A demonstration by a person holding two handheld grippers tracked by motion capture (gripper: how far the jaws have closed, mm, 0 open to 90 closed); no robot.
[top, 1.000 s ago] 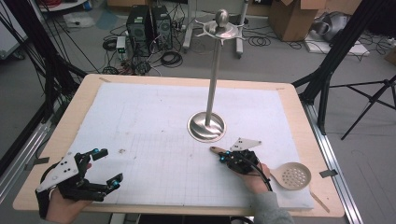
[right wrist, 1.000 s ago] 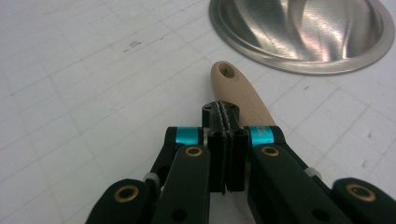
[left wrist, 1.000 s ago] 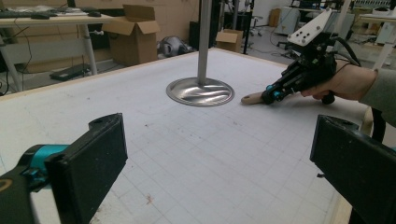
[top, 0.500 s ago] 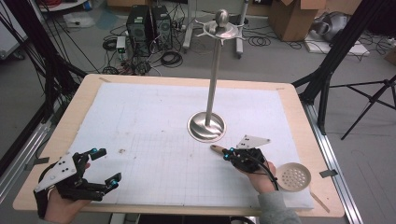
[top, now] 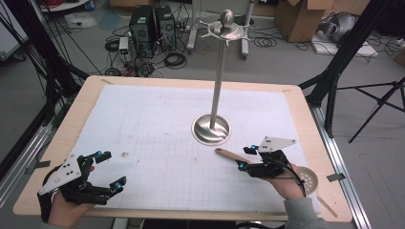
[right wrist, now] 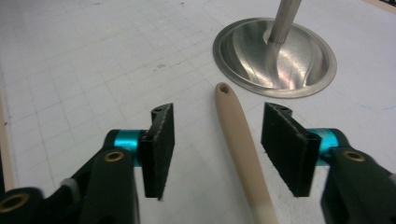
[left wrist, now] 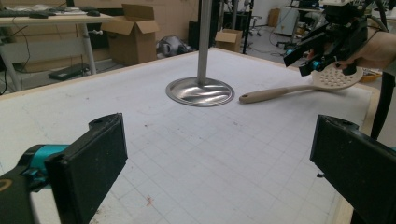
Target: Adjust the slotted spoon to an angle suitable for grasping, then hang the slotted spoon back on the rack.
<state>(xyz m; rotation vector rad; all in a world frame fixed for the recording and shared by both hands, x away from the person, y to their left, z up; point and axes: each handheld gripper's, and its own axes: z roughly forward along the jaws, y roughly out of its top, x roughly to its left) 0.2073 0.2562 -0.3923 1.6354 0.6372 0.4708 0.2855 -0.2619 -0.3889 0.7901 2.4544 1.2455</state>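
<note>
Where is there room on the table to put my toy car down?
The widest bare patch is the white grid mat between the left gripper and the round steel stand base. The strip behind that base is free too. The near right corner is crowded: the right gripper straddles the beige slotted spoon there.

We hold our left gripper [top: 106, 169] low at the near left, its jaws spread wide and pointing right. Our right gripper [top: 245, 157] sits at the near right, jaws parted and aimed left, our right hand [top: 288, 181] behind it.
</note>
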